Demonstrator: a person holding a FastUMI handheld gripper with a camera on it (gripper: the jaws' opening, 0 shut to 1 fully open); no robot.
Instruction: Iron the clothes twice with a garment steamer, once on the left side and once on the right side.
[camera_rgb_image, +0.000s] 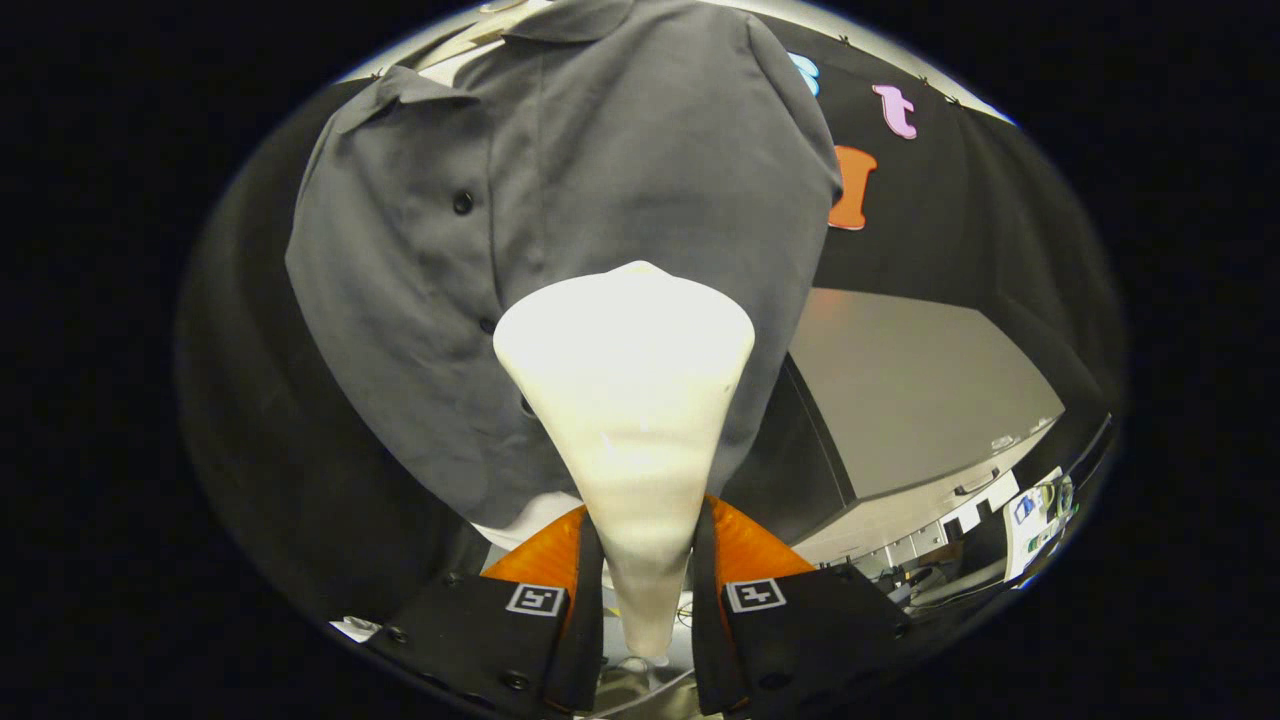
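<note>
The jaws (647, 590) are clamped on the narrow lower end of a cream-white garment steamer (630, 400), one finger pressing each side of its handle. From that grip the steamer widens upward into a broad, rounded, triangular head that sits ahead of the jaws and lies against, or just in front of, a dark grey shirt (600, 200); whether the head actually touches the cloth I cannot tell. The shirt hangs beyond the jaws, its collar at the top and its placket of dark buttons (462, 202) running down just to the left of the steamer head. The head covers the shirt's lower middle, mostly on the right of the placket. A pale hem or lining shows under the shirt's lower edge. To the right, beyond the shirt, stands a grey panel (910, 390).
</note>
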